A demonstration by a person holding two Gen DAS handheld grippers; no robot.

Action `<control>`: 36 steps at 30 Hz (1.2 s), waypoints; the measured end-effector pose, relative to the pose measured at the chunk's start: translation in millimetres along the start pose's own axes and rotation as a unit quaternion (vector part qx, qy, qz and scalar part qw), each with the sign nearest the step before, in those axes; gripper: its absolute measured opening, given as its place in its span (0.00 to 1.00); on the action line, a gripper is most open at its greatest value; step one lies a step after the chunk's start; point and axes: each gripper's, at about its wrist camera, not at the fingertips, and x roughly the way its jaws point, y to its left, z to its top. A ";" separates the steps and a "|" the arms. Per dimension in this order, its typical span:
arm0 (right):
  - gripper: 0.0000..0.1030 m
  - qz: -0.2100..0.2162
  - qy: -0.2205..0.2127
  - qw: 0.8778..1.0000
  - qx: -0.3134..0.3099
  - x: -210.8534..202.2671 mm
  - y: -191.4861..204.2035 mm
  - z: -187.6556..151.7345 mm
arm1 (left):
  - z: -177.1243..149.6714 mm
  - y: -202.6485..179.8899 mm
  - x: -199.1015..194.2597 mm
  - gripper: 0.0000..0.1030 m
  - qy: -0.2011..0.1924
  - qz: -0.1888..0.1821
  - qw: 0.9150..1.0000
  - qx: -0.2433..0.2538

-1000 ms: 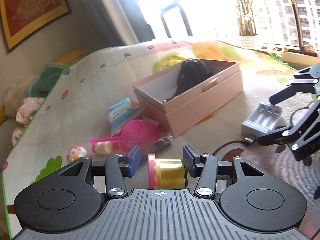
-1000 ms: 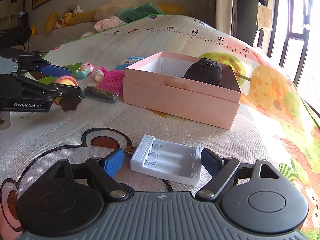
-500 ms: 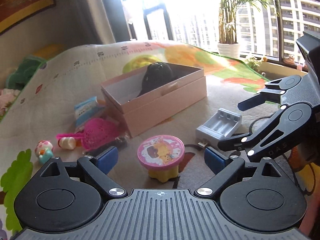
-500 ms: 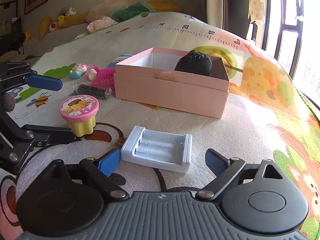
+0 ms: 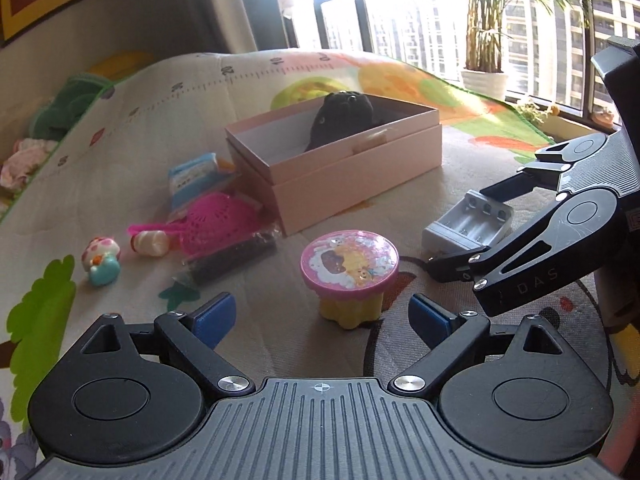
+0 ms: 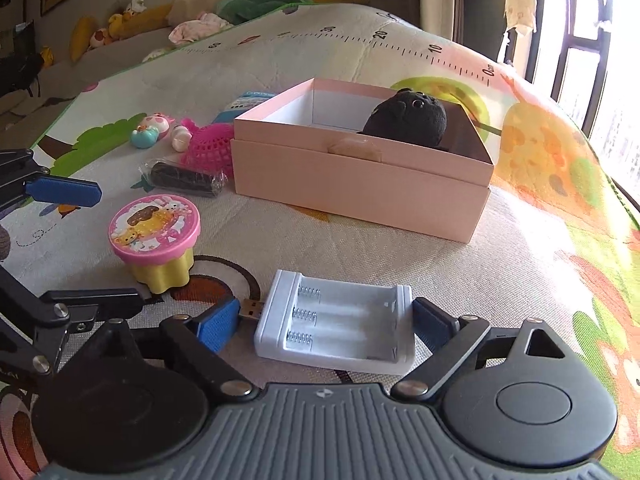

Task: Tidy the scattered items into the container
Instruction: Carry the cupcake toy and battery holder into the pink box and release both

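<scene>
A pink box (image 5: 360, 172) stands open on the play mat with a black plush toy (image 5: 340, 120) inside. My left gripper (image 5: 320, 312) is open, and a yellow toy pot with a pink lid (image 5: 350, 260) stands upright on the mat just ahead, between its fingers and untouched. My right gripper (image 6: 324, 320) straddles a white battery charger (image 6: 336, 320) lying flat. Its jaws are closing, the right pad is at the charger's end, and the left pad is still clear of the USB plug. The right wrist view also shows the box (image 6: 360, 188), the plush (image 6: 408, 116) and the pot (image 6: 154, 226).
Left of the box lie a pink mesh toy (image 5: 216, 220), a black packet (image 5: 232, 256), a blue and white pack (image 5: 192, 172), a small white bottle toy (image 5: 150, 242) and a mushroom figurine (image 5: 102, 256). Soft toys (image 6: 200, 24) line the mat's far edge.
My left gripper opened and let go of the toy pot, which went from lying sideways in the jaws to standing upright on the mat. The right gripper moved closer around the charger.
</scene>
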 end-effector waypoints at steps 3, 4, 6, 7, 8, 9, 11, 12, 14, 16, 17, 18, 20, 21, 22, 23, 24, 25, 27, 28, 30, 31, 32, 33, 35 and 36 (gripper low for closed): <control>0.89 -0.006 -0.009 1.000 0.005 -14.6 -7.0 -3.8 | 3.8 -6.0 4.4 0.94 -0.006 -0.007 1.000 0.000; 0.89 -0.007 -0.012 1.000 0.009 -20.7 -10.7 -4.9 | 5.2 -8.6 7.5 0.94 -0.008 -0.006 1.000 0.001; 0.89 -0.011 -0.017 1.000 0.015 -32.1 -18.1 -7.0 | 8.2 -12.9 16.0 0.93 -0.008 -0.002 1.000 -0.001; 0.89 -0.016 -0.019 1.000 0.018 -37.6 -21.3 -7.9 | 9.2 -14.3 19.4 0.92 -0.008 0.000 1.000 -0.004; 0.89 -0.022 -0.022 0.999 0.019 -42.2 -24.1 -8.8 | 10.5 -15.1 22.5 0.89 -0.009 0.001 1.000 -0.008; 0.89 -0.027 -0.024 0.999 0.019 -46.5 -26.5 -9.5 | 11.3 -15.4 24.9 0.81 -0.009 0.002 1.000 -0.012; 0.89 -0.030 -0.026 0.999 0.019 -53.9 -29.5 -11.0 | 12.3 -15.1 29.3 0.73 -0.008 0.006 1.000 -0.021; 0.89 -0.029 -0.027 0.999 0.017 -57.4 -30.2 -12.0 | 12.4 -15.2 30.7 0.72 -0.008 0.009 1.000 -0.023; 0.89 -0.026 -0.029 0.999 0.010 -62.1 -29.3 -13.9 | 12.4 -15.8 31.0 0.66 -0.008 0.013 1.000 -0.022; 0.89 -0.025 -0.031 0.999 0.003 -64.6 -26.5 -15.0 | 11.8 -16.4 28.7 0.59 -0.006 0.010 1.000 -0.017; 0.89 -0.023 -0.032 0.999 0.001 -65.7 -25.3 -14.9 | 11.2 -16.9 26.9 0.59 -0.004 0.008 1.000 -0.013; 0.89 -0.020 -0.032 0.999 0.000 -66.5 -24.3 -14.9 | 10.3 -17.4 24.4 0.59 -0.004 0.005 1.000 -0.007; 0.89 -0.013 -0.032 0.999 0.001 -67.9 -23.7 -13.4 | 9.0 -18.6 18.8 0.59 -0.005 0.004 1.000 0.004; 0.89 -0.008 -0.032 0.999 0.001 -68.4 -23.8 -12.0 | 9.3 -18.6 15.3 0.59 -0.008 0.002 1.000 0.010; 0.89 -0.004 -0.032 0.999 0.000 -68.9 -24.1 -10.2 | 10.4 -17.7 12.6 0.59 -0.011 0.000 1.000 0.014; 0.89 -0.001 -0.033 0.999 -0.001 -69.1 -24.1 -8.0 | 13.1 -16.4 9.9 0.59 -0.016 0.000 1.000 0.017; 0.89 0.002 -0.034 0.999 -0.002 -69.2 -24.2 -5.6 | 16.2 -15.0 8.2 0.59 -0.021 0.001 1.000 0.020; 0.89 0.005 -0.036 0.999 -0.003 -69.0 -24.6 -2.5 | 22.4 -12.4 6.9 0.59 -0.030 0.004 0.999 0.023; 0.89 0.008 -0.044 0.999 -0.006 -68.3 -26.5 7.1 | 34.9 -7.2 7.8 0.59 -0.044 0.010 0.999 0.025; 0.89 0.008 -0.051 0.999 -0.007 -68.0 -27.3 13.3 | 44.3 -3.1 9.5 0.59 -0.053 0.011 0.998 0.025; 0.89 0.004 -0.072 0.997 -0.013 -67.4 -28.9 28.1 | 61.8 4.3 14.5 0.59 -0.073 0.013 0.997 0.025; 0.89 0.000 -0.090 0.996 -0.018 -67.4 -30.3 37.7 | 70.8 8.0 18.1 0.59 -0.083 0.014 0.996 0.025; 0.89 -0.005 -0.107 0.994 -0.025 -66.7 -30.8 46.9 | 80.7 12.1 22.3 0.59 -0.092 0.013 0.995 0.025; 0.89 -0.013 -0.124 0.992 -0.034 -64.8 -30.9 55.9 | 91.7 17.3 27.6 0.59 -0.101 0.011 0.995 0.021; 0.89 -0.030 -0.153 0.986 -0.056 -57.1 -29.7 73.5 | 114.0 29.7 38.5 0.59 -0.114 0.001 0.993 0.003; 0.89 -0.039 -0.166 0.983 -0.067 -51.3 -29.1 82.1 | 126.0 36.8 43.7 0.59 -0.121 -0.005 0.993 -0.009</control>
